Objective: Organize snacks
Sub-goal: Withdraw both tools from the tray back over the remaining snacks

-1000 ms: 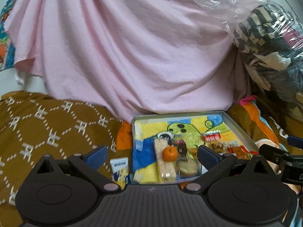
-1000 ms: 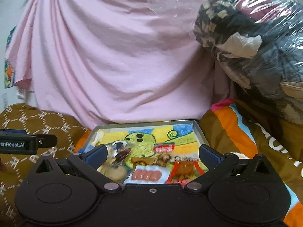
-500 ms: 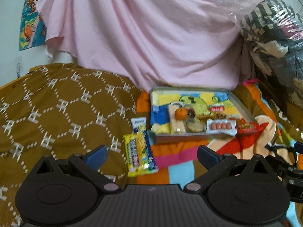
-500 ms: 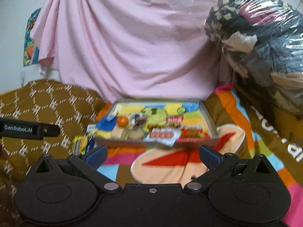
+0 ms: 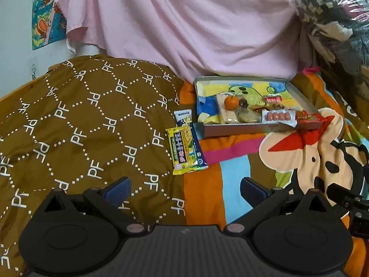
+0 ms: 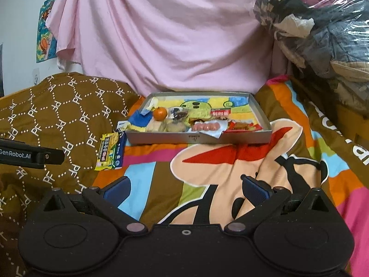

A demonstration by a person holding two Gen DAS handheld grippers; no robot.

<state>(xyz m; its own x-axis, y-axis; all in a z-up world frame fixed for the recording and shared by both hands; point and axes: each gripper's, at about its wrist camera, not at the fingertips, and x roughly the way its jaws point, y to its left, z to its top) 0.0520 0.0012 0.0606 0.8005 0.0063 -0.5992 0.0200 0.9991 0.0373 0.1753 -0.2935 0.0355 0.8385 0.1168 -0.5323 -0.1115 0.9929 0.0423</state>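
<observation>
Both grippers are hanging with jaws spread, holding nothing. Most snacks are lying in the tray [image 6: 198,137] on the bed — the yellow packet [image 5: 182,151] beside it probably needs picking up next.

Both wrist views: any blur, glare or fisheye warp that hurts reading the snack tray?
Left wrist: fairly sharp, the tray and yellow packet legible; black vignette in the top corners; straight lines bow near the rim. Right wrist: equally sharp, tray near centre so little warped; glare on the plastic-wrapped bundle top right. Light is soft and even, no hard shadows in either.
</observation>
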